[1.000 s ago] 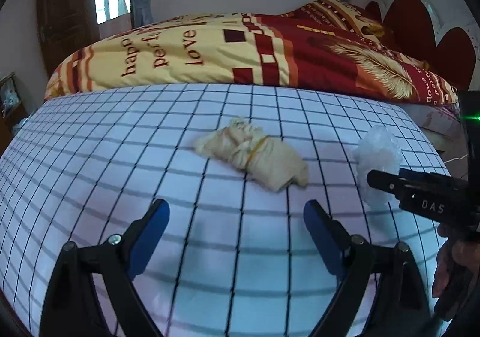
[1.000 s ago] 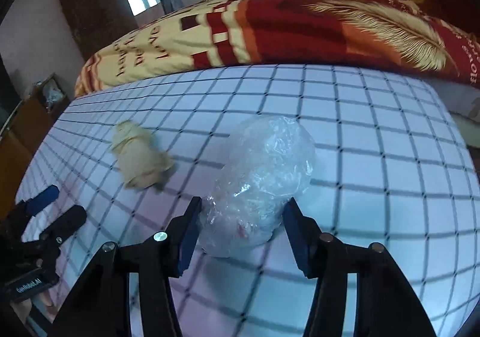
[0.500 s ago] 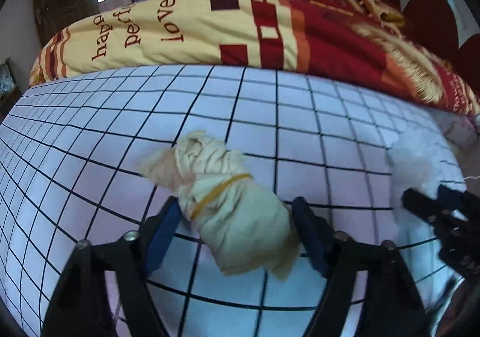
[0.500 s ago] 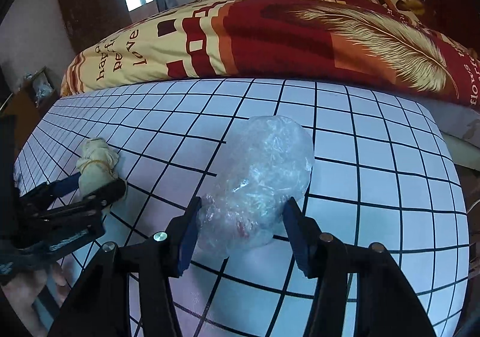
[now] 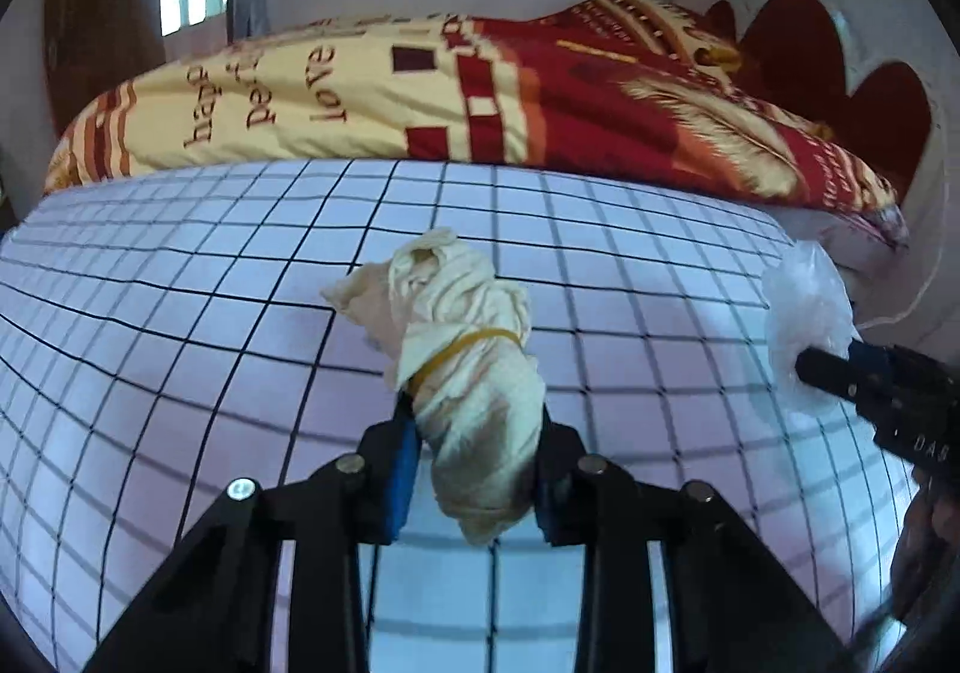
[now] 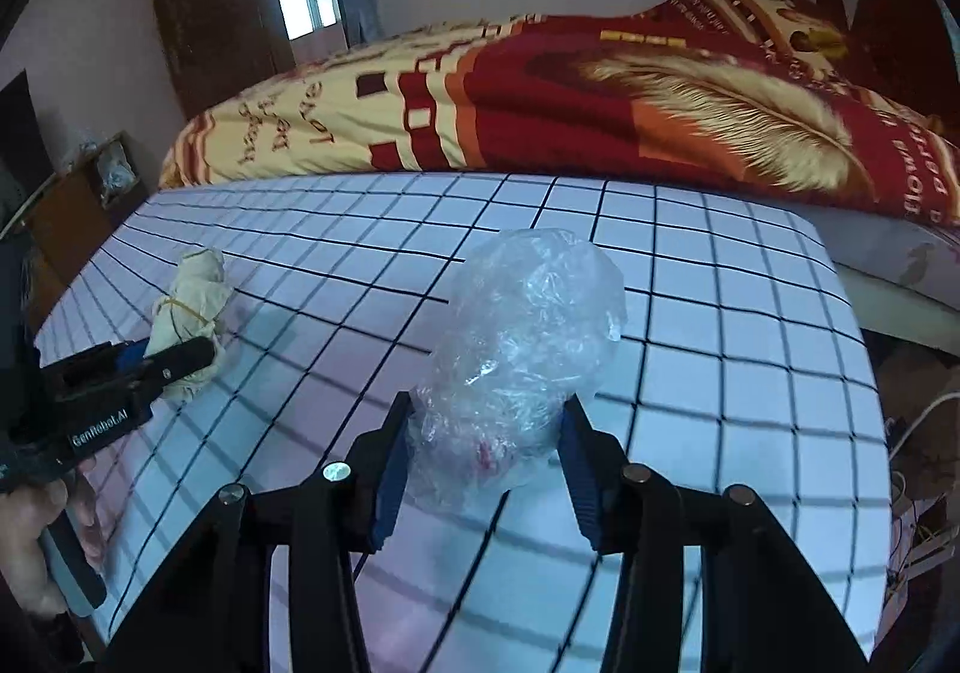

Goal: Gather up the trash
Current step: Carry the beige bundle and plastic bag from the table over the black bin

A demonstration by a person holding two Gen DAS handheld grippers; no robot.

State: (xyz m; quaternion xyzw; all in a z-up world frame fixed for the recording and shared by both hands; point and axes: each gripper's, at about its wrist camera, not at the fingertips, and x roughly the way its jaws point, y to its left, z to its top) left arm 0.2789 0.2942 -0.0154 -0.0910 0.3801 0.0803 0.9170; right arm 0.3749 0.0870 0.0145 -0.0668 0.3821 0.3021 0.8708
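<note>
A cream cloth bundle (image 5: 465, 367) tied with a yellow rubber band lies on the white checked sheet (image 5: 180, 313). My left gripper (image 5: 474, 469) is shut on its near end; it also shows in the right wrist view (image 6: 186, 313). A crumpled clear plastic bag (image 6: 522, 349) sits between the fingers of my right gripper (image 6: 486, 469), which press on its lower part. The same bag shows at the right edge of the left wrist view (image 5: 807, 313), held by the right gripper (image 5: 840, 373).
A red and yellow blanket (image 5: 480, 91) is piled along the far side of the bed. A dark red headboard (image 5: 852, 73) stands at the right. A wooden cabinet (image 6: 78, 205) with items stands left of the bed. The bed's right edge (image 6: 864, 373) drops off.
My left gripper has moved forward over the cloth bundle and closed on it. The right gripper has stayed on the plastic bag, with its fingers a little tighter.
</note>
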